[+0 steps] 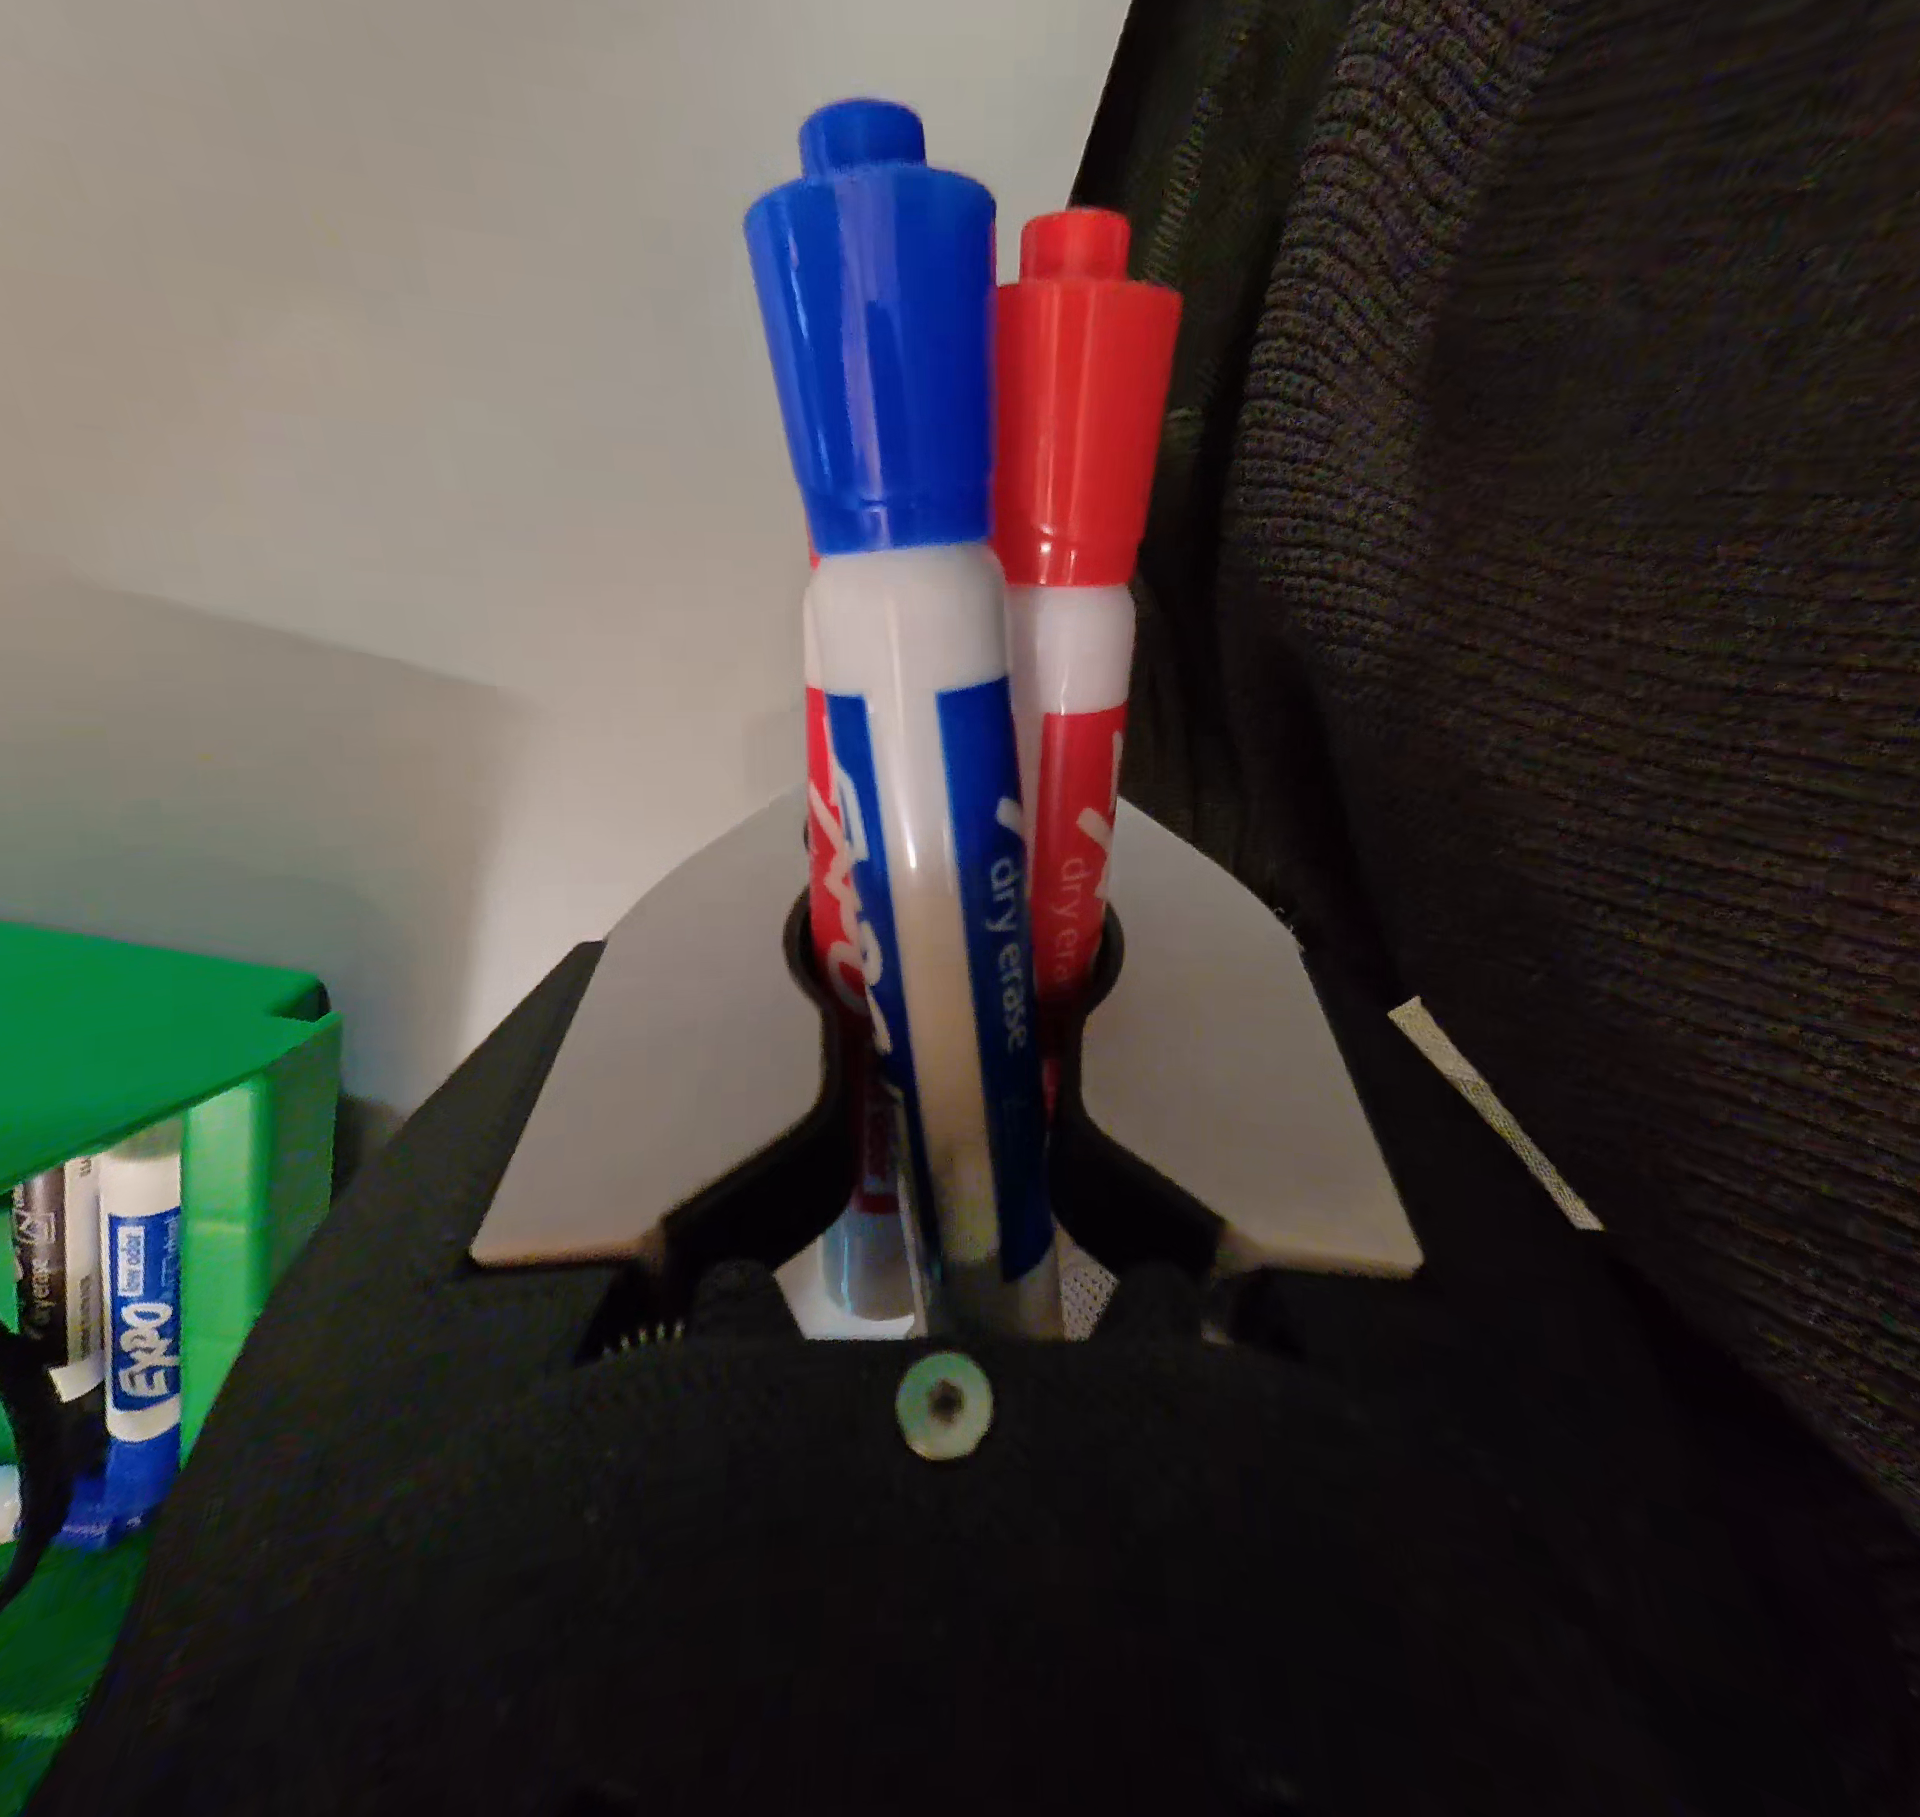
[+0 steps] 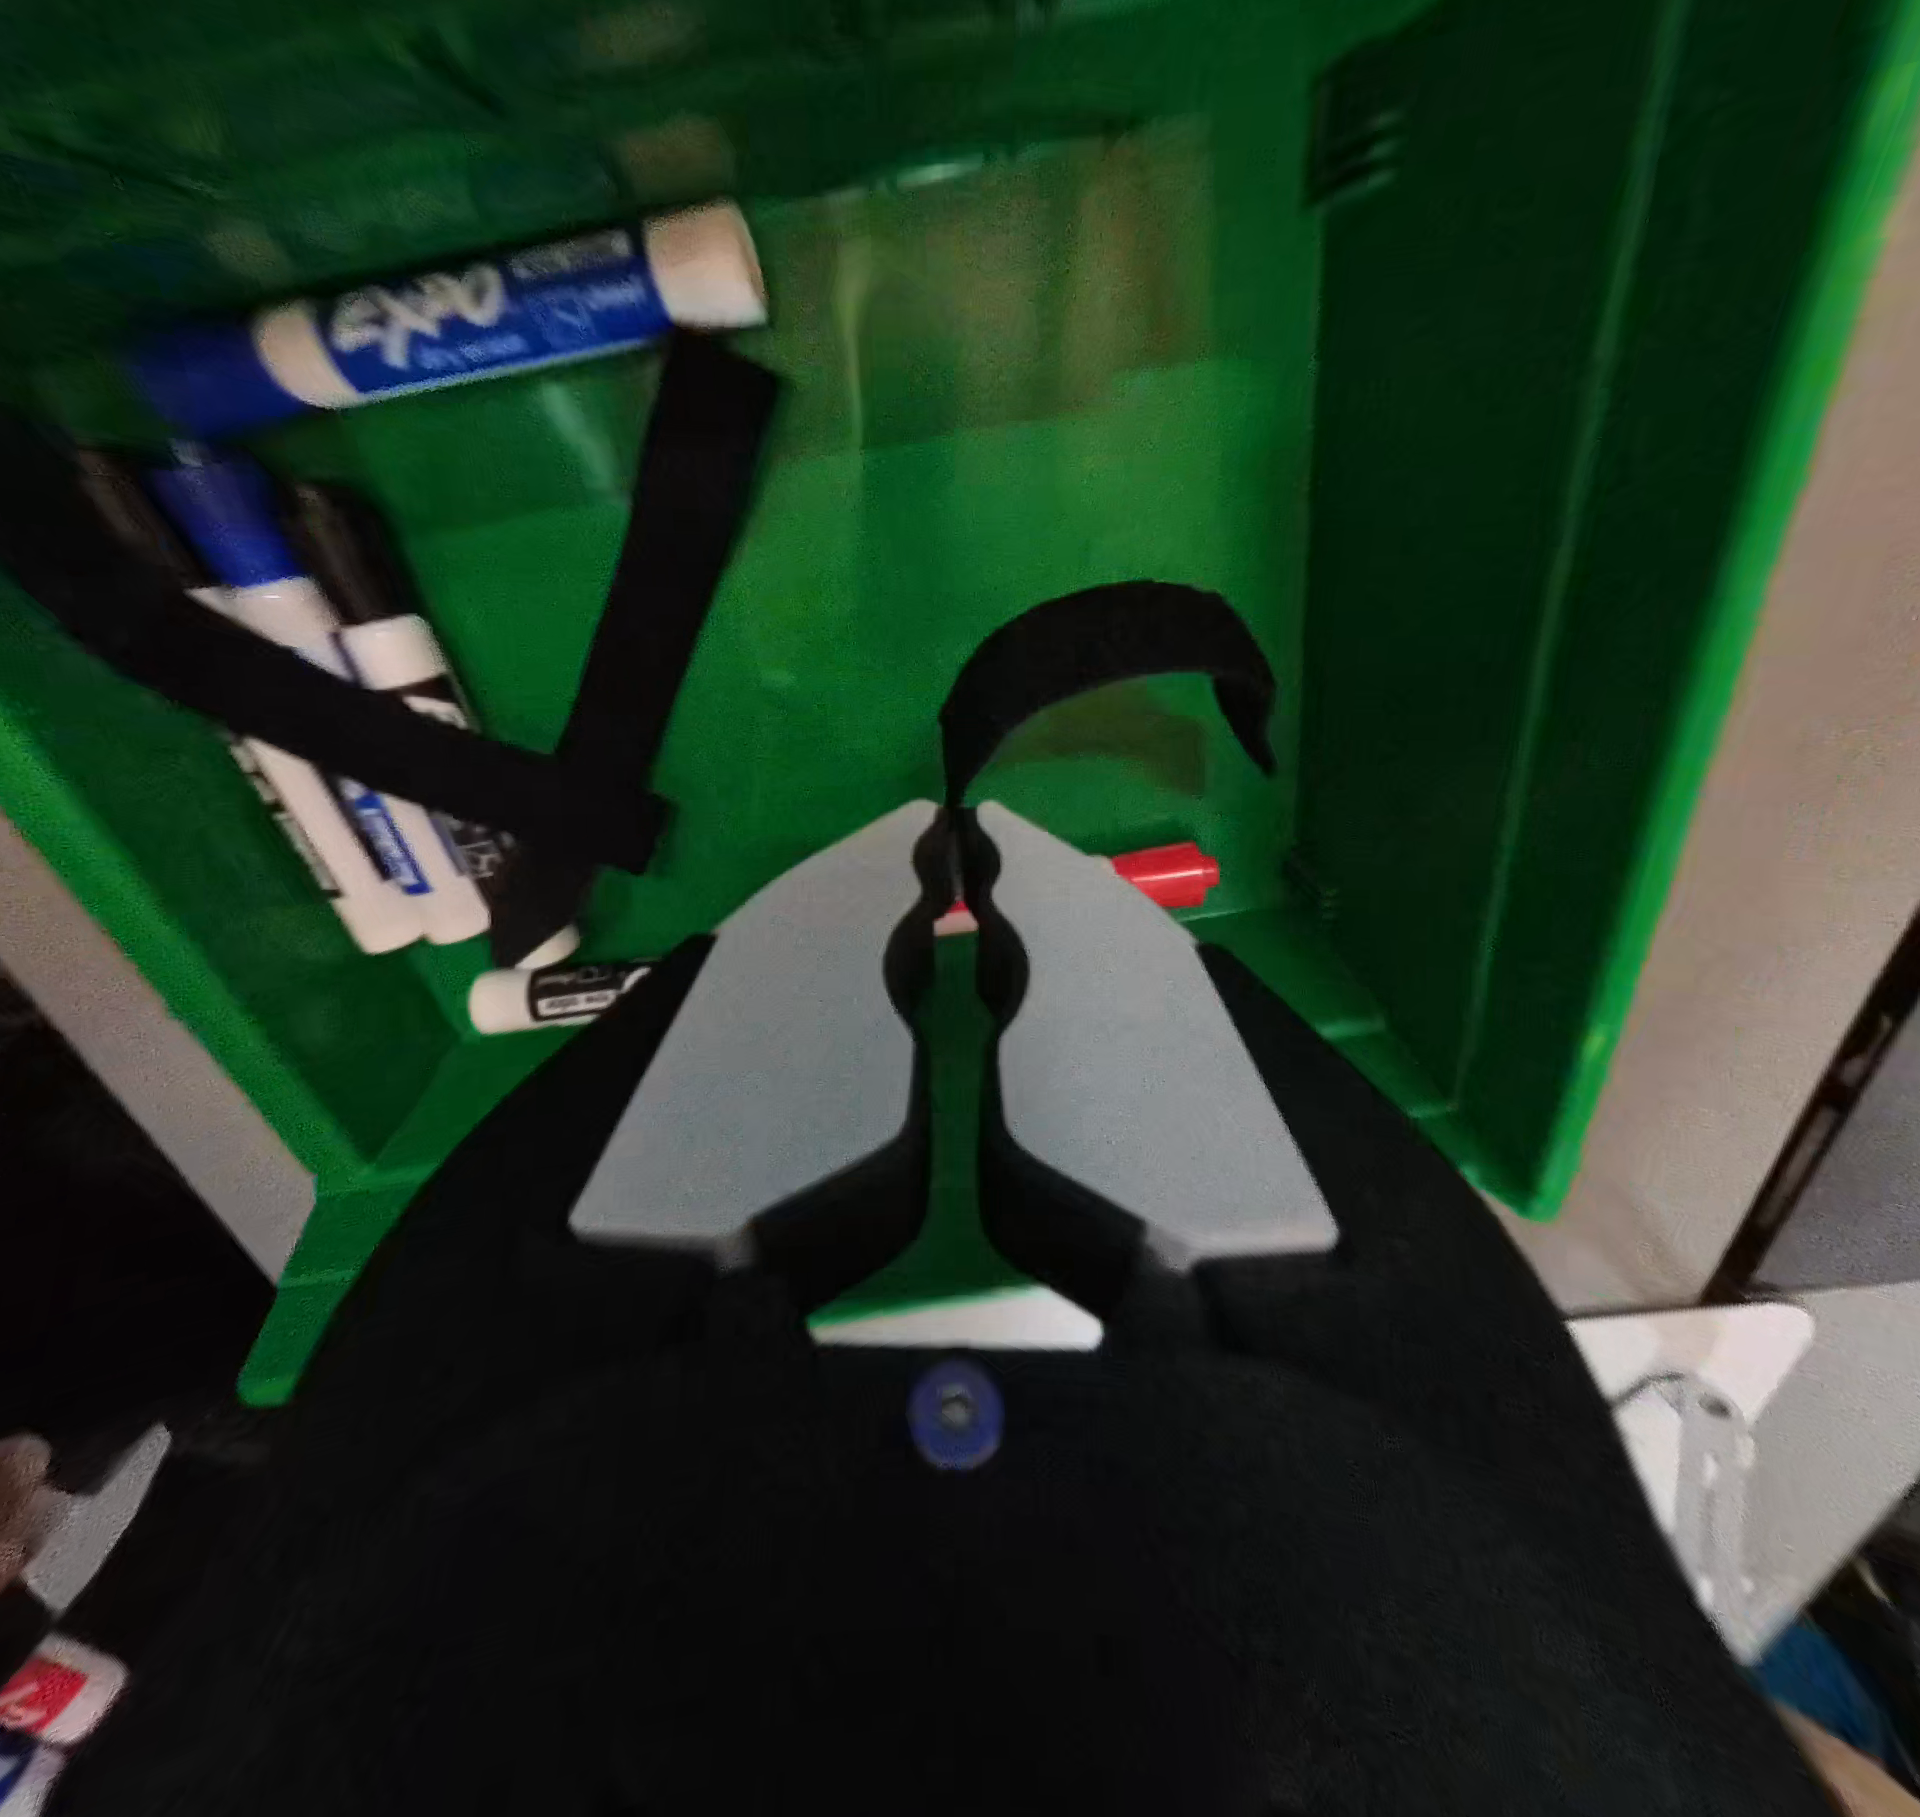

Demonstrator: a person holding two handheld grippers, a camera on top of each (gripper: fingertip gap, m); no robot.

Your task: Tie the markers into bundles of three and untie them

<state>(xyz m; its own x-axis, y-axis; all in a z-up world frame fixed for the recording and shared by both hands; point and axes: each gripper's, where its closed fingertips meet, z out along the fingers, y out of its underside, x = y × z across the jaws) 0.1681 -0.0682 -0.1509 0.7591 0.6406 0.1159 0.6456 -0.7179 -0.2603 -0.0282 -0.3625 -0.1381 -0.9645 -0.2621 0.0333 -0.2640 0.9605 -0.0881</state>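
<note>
In the left wrist view, the left gripper (image 1: pixel 951 946) was clamped on a bundle of dry-erase markers: a blue marker (image 1: pixel 904 624) in front, a red marker (image 1: pixel 1081 562) just beside it on the right, and another red barrel partly hidden behind the blue one. Their long axes ran straight out along the fingers, caps away from the camera. A dark knitted sleeve (image 1: pixel 1558 624) filled the right side. At the lower left edge stood a green bin (image 1: pixel 260 1092), well apart from the claw, with more markers (image 1: pixel 140 1352) upright against its wall.

In the right wrist view, the right gripper (image 2: pixel 956 832) was pressed together on one end of a black strap (image 2: pixel 1101 645), which arched up and over to the right from the fingertips. The claw hung inside the green bin (image 2: pixel 1558 624). A red cap (image 2: pixel 1164 874) lay on the bin's floor just behind the right finger. Toward the bin's left wall lay a strapped bundle of markers (image 2: pixel 343 791), a loose blue marker (image 2: pixel 488 318) lying crosswise near the far left corner.
</note>
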